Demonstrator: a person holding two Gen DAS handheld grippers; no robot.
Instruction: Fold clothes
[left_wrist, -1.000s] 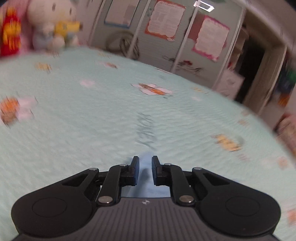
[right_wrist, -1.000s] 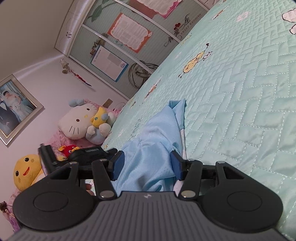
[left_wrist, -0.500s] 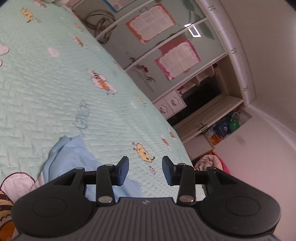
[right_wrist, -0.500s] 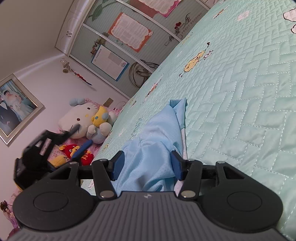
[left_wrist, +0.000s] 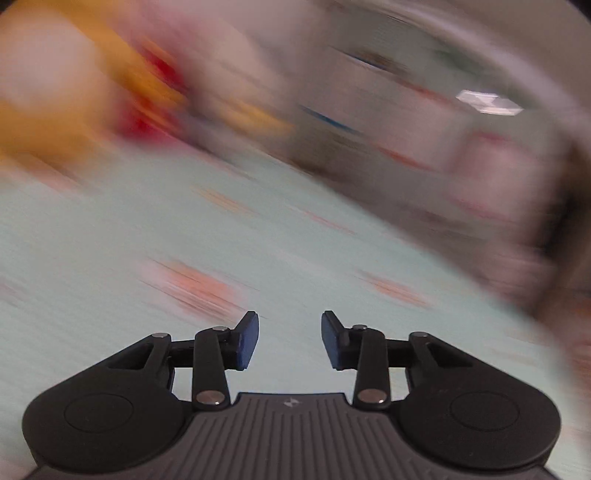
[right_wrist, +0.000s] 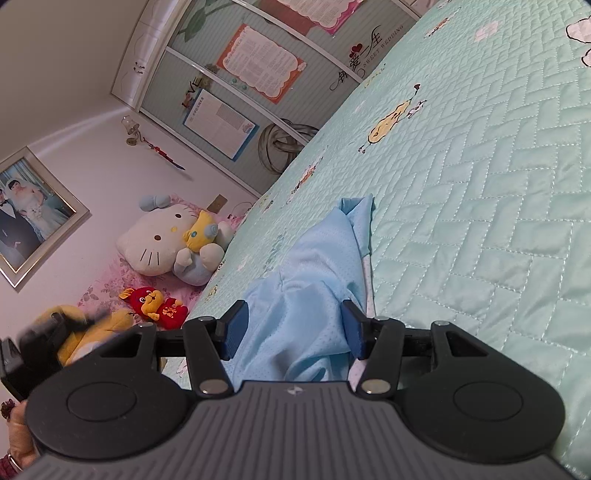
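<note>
Lying rumpled on the bed (right_wrist: 498, 184), the blue garment (right_wrist: 314, 288) bunches between the right hand-held gripper (right_wrist: 293, 328), whose grip I cannot tell. Left hand-held gripper (left_wrist: 290, 339), empty and closing, risks missing its corner.

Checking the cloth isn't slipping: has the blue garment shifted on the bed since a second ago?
No. The blue garment keeps the same place against the duck print on the quilt, between the open right gripper fingers.

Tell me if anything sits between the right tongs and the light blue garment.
Nothing visible does. The right tongs stand open with the light blue garment bunched directly between the pads, lying on the green quilt. Whether the pads touch the cloth cannot be told.
</note>
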